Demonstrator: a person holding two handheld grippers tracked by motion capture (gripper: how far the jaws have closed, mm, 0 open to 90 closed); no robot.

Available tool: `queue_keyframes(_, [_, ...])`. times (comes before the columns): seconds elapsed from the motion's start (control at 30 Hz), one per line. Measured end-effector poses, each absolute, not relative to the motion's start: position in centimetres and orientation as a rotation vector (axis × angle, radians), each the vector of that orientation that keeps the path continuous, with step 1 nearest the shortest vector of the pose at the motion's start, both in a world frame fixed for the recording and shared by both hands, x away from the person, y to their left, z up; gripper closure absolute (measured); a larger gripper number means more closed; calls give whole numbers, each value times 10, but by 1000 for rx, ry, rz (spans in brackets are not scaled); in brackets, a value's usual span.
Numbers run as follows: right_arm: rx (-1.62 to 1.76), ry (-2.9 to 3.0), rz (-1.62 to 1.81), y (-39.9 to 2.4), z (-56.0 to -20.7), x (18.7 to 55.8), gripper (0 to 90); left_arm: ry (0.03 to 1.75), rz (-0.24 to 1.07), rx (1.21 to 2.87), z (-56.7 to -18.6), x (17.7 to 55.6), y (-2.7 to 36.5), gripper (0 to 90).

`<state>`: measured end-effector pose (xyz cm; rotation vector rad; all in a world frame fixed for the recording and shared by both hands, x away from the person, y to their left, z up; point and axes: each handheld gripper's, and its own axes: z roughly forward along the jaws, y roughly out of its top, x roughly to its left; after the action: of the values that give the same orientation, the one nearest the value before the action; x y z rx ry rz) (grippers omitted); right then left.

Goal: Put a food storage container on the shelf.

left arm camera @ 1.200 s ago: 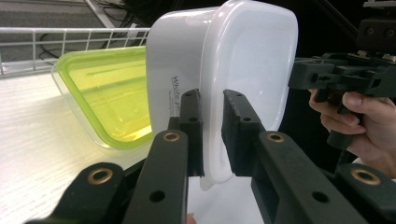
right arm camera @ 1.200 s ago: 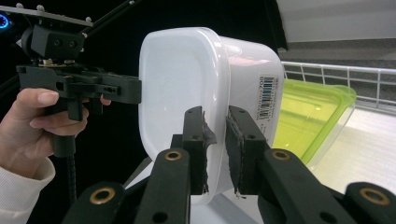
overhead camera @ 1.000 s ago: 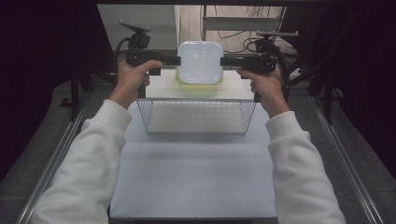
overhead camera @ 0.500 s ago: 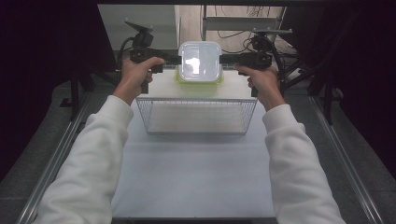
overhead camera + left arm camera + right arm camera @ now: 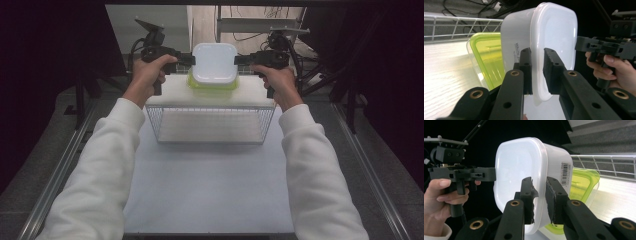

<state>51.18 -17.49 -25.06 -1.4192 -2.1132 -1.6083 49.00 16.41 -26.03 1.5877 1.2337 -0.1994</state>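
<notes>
Both grippers, left gripper and right gripper, were closed on the white lidded container's rim, holding it above the green-lidded container at 12 o'clock. Probably a carrying step; next it needs steady lowering.

White container: smooth, translucent, semi-gloss plastic. Green container at its 6 o'clock in the high view: glossy clear plastic. Basket: white coated wire. Jaws: matt black plastic.
</notes>
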Motion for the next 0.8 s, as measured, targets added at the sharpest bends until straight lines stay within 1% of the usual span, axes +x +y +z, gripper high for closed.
queue_keyframes(0.17, [-1466,-2055,-1560,-175,-252,521,731,1266,-233,1537,-264,499,164,763])
queue_keyframes(0.4, [-1526,-1986,-1537,-173,-259,532,699,1300,-243,1482,-272,508,163,726])
queue_keyframes(0.5, [-1547,-1975,-1533,-173,-262,535,691,1302,-244,1480,-276,510,162,699])
queue_keyframes(0.7, [-1547,-1960,-1540,-174,-263,535,689,1294,-243,1471,-278,511,162,691])
queue_keyframes(0.77, [-1544,-1965,-1546,-173,-263,535,672,1282,-231,1477,-279,511,161,649])
queue_keyframes(0.8, [-1541,-1973,-1547,-172,-263,535,635,1269,-210,1476,-279,510,161,622])
